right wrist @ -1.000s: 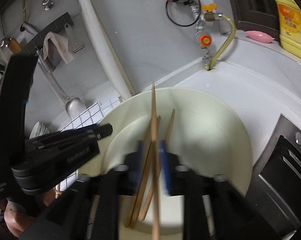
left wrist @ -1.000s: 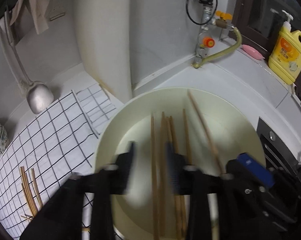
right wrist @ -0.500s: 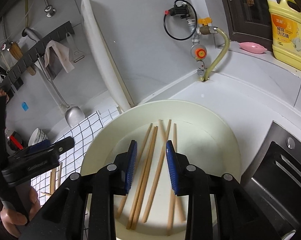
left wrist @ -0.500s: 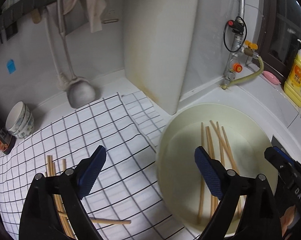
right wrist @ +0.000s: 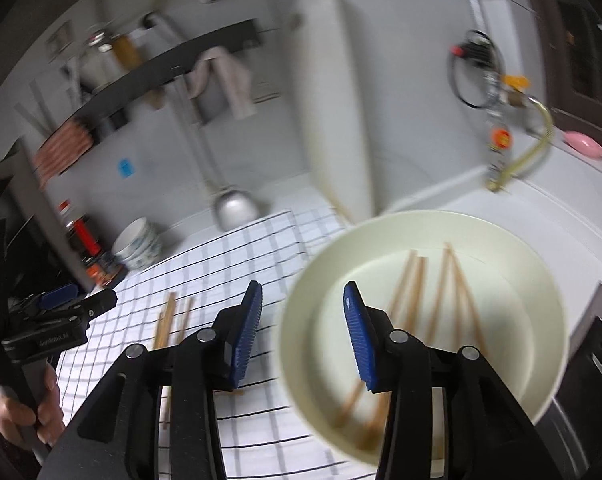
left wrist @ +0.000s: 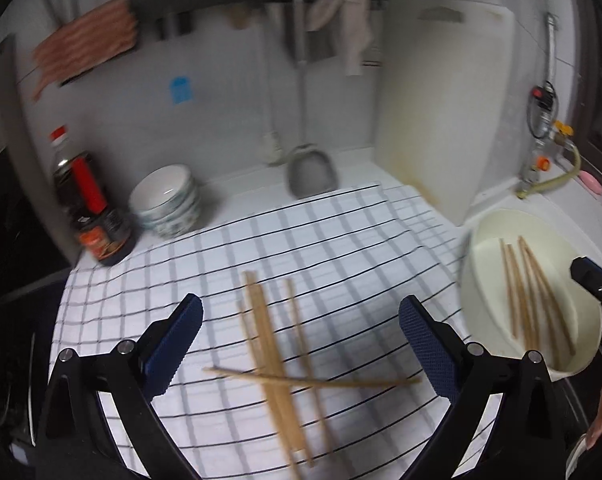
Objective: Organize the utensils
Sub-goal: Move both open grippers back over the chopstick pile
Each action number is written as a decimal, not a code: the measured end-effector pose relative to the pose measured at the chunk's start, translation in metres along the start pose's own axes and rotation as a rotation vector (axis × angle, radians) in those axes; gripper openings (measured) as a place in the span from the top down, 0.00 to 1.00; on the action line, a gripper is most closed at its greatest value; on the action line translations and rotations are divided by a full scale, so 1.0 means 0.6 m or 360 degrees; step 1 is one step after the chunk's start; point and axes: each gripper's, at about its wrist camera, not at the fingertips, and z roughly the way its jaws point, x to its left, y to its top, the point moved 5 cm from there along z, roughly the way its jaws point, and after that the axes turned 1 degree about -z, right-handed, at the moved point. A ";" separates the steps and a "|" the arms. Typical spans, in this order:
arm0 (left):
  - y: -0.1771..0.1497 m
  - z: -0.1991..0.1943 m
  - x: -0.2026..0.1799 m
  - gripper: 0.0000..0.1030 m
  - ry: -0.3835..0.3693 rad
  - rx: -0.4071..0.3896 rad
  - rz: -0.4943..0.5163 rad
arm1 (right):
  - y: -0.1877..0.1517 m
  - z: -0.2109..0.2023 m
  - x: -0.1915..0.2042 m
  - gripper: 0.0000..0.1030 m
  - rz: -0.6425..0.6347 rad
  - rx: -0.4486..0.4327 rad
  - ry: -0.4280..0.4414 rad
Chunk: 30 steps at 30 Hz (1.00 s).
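Observation:
Several wooden chopsticks (left wrist: 277, 360) lie on the black-and-white checked cloth (left wrist: 341, 240), one of them crosswise over the rest. My left gripper (left wrist: 301, 312) hovers above them, its jaws opening wide with nothing between them. More chopsticks (right wrist: 441, 300) lie inside the cream basin (right wrist: 421, 216). My right gripper (right wrist: 303, 296) hangs over the basin's left rim, its jaws opening and nothing held. In the right wrist view the left gripper (right wrist: 61, 312) shows at far left, held by a hand, beside the chopsticks on the cloth (right wrist: 169, 316).
Against the back wall stand a dark sauce bottle (left wrist: 89, 208), a stack of bowls (left wrist: 167, 200), a hanging metal ladle (left wrist: 311, 172) and a white cutting board (left wrist: 441, 120). A tap with a hose (right wrist: 501, 136) and pink soap (right wrist: 583, 142) sit behind the basin. A dark stove (right wrist: 597, 360) borders the right.
My left gripper swung left from over the basin to over the cloth and spread its jaws wide. My right gripper let go of a chopstick, shifted left and widened its jaws.

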 end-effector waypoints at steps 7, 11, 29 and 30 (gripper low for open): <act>-0.071 0.002 0.102 0.06 0.0166 0.0031 -0.0096 | -0.028 0.021 0.095 0.58 -0.0189 0.0053 0.0119; -0.106 0.013 0.129 0.06 0.0199 0.0075 -0.0101 | -0.053 0.045 0.135 0.58 -0.0260 0.0123 0.0173; -0.159 0.039 0.166 0.06 0.0080 0.0130 -0.0226 | -0.119 0.149 0.233 0.58 -0.0465 0.0311 0.0233; -0.161 0.039 0.168 0.06 0.0080 0.0130 -0.0229 | -0.119 0.152 0.237 0.58 -0.0473 0.0312 0.0236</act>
